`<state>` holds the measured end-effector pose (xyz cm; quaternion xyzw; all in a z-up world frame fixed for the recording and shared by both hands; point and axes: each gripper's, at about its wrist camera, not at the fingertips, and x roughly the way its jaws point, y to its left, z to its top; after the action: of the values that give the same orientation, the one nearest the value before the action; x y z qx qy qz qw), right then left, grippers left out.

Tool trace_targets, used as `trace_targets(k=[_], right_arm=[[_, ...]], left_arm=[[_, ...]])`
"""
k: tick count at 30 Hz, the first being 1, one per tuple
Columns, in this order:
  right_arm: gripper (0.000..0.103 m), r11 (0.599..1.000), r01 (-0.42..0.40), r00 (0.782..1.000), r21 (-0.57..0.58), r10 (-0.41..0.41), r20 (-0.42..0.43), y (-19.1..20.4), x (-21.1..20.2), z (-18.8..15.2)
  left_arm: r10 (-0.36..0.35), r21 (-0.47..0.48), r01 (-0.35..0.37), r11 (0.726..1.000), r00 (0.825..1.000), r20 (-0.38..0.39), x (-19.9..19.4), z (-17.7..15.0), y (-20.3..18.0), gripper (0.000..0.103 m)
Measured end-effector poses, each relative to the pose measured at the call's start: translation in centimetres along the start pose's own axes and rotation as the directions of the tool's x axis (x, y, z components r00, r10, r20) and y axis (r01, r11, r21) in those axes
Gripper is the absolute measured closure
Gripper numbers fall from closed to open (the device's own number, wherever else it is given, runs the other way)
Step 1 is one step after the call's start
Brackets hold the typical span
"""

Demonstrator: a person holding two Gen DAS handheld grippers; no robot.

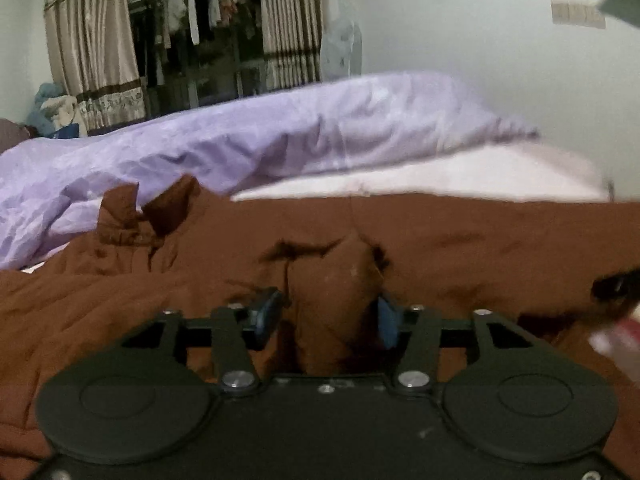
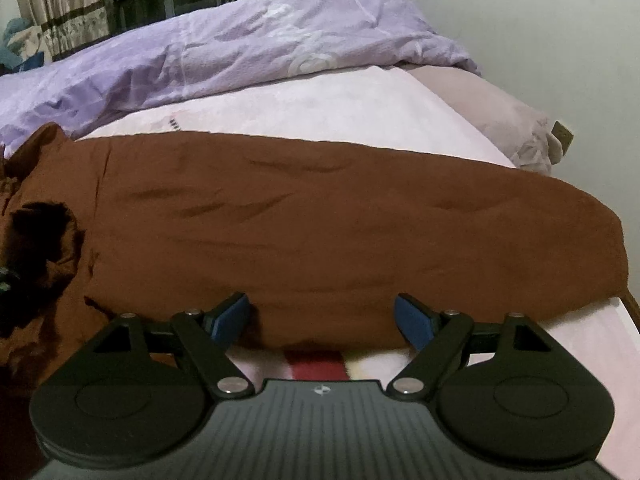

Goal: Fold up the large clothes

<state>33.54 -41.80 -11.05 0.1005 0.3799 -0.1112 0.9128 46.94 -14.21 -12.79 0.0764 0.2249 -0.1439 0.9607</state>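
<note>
between my left claw's (image 1: pixel 328 316) pads a bunched ridge of the brown garment (image 2: pixel 320 220) is pinched. right claw (image 2: pixel 322 320) gapes open at its near hem, gripping nothing. garment's long axis runs left-right ahead of both; right claw nearer the flat end.

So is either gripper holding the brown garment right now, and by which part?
Left gripper has a raised fold of the brown garment between its jaws; whether it is clamped cannot be told. Right gripper is open, holding nothing.
</note>
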Motion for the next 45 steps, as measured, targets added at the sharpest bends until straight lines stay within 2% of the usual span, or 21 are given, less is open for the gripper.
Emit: trace_targets(k=[3, 4, 5, 9, 12, 15, 16, 17, 19, 23, 24, 25, 26, 27, 28, 30, 35, 37, 39, 42, 45], right_arm=[[0.006, 1.0, 0.005, 1.0, 0.011, -0.005, -0.002, -0.7, 0.2, -0.1], [0.006, 1.0, 0.009, 1.0, 0.011, -0.009, -0.004, -1.0, 0.2, -0.1], [0.006, 1.0, 0.012, 1.0, 0.013, -0.012, -0.002, -1.3, 0.2, -0.2], [0.006, 0.996, 0.008, 0.999, 0.094, -0.012, 0.043, -4.7, -0.5, 0.0], [0.006, 0.967, 0.034, 0.998, 0.251, -0.047, 0.048, -9.7, -0.4, -0.1], [0.006, 0.869, 0.046, 0.998, 0.492, -0.059, 0.012, -16.5, 0.0, -1.1], [0.006, 0.821, 0.034, 0.999, 0.569, -0.038, -0.005, -18.5, 0.3, -1.8], [0.004, 0.782, -0.021, 0.999, 0.623, -0.004, 0.039, -20.0, 0.1, -2.4], [0.0, 0.707, -0.099, 0.994, 0.701, 0.041, 0.099, -21.6, 0.0, -3.4], [0.0, 0.634, -0.142, 0.984, 0.76, 0.006, 0.178, -22.1, 1.3, -3.2], [0.001, 0.634, -0.136, 0.982, 0.761, -0.016, 0.188, -22.0, 1.7, -2.9], [0.07, 0.647, -0.112, 0.981, 0.754, -0.048, 0.186, -21.9, 2.3, -2.4], [0.1, 0.679, -0.084, 0.982, 0.729, -0.069, 0.178, -21.6, 2.6, -2.2], [0.097, 0.703, -0.112, 0.984, 0.703, -0.019, 0.176, -21.6, 3.3, -1.9], [0.097, 0.693, -0.144, 0.98, 0.706, -0.001, 0.201, -21.4, 3.4, -2.1], [0.097, 0.708, -0.151, 0.969, 0.69, -0.032, 0.246, -20.3, 1.9, -1.6], [0.097, 0.863, -0.219, 0.879, 0.456, -0.027, 0.475, -12.5, -6.6, 0.2], [0.097, 0.906, -0.268, 0.839, 0.328, 0.052, 0.542, -7.1, -9.5, 0.3], [0.097, 0.933, -0.291, 0.816, 0.21, 0.128, 0.564, -1.8, -11.2, 0.1], [0.097, 0.957, -0.284, 0.812, 0.063, 0.205, 0.547, 6.6, -12.2, -0.5], [0.097, 0.954, -0.298, 0.825, -0.033, 0.275, 0.493, 13.9, -11.9, -2.0]], left_arm=[[0.005, 0.028, -0.002, 1.0, 0.993, -0.12, 2.7, -0.9, -0.2, 0.032], [0.007, 0.033, -0.003, 0.999, 0.992, -0.127, 3.4, -1.6, -0.3, 0.021], [0.018, 0.028, -0.015, 1.0, 0.995, -0.102, 3.4, -1.8, -0.3, 0.017], [0.004, -0.019, -0.006, 1.0, 0.996, -0.093, 2.4, -1.3, 0.3, 0.017], [0.002, -0.046, -0.007, 0.999, 0.995, -0.097, 1.6, -0.7, 0.9, 0.017], [0.004, -0.039, -0.007, 0.999, 0.997, -0.075, -0.5, 0.2, 1.7, 0.014], [0.014, -0.024, -0.016, 1.0, 0.998, -0.068, -1.4, 0.5, 2.0, 0.012], [0.029, -0.012, -0.03, 0.999, 0.998, -0.062, -2.2, 0.6, 2.4, 0.011], [0.062, 0.006, -0.062, 0.998, 0.997, -0.05, -4.3, 0.8, 3.6, 0.011], [0.134, 0.065, -0.13, 0.989, 0.989, -0.055, -8.5, 0.3, 6.9, 0.01], [0.173, 0.084, -0.169, 0.982, 0.983, -0.055, -9.6, 0.0, 8.0, 0.01], [0.217, 0.105, -0.21, 0.972, 0.975, -0.057, -10.7, -0.4, 9.2, 0.01], [0.254, 0.12, -0.246, 0.962, 0.965, -0.059, -11.7, -0.8, 10.3, 0.01], [0.29, 0.128, -0.281, 0.951, 0.955, -0.059, -12.7, -1.2, 11.7, 0.01], [0.326, 0.124, -0.317, 0.94, 0.943, -0.06, -13.8, -1.8, 13.2, 0.01], [0.382, 0.097, -0.375, 0.922, 0.921, -0.072, -15.5, -2.7, 16.2, 0.009], [0.492, 0.018, -0.496, 0.868, 0.856, -0.156, -17.4, -5.5, 23.1, 0.009], [0.494, -0.021, -0.505, 0.863, 0.852, -0.175, -17.9, -6.5, 24.8, 0.009], [0.48, -0.052, -0.497, 0.866, 0.857, -0.189, -18.2, -7.1, 25.7, 0.009], [0.474, -0.058, -0.493, 0.868, 0.858, -0.2, -17.9, -7.8, 26.4, 0.009], [0.472, -0.079, -0.494, 0.866, 0.86, -0.193, -16.9, -8.3, 26.9, 0.009]])
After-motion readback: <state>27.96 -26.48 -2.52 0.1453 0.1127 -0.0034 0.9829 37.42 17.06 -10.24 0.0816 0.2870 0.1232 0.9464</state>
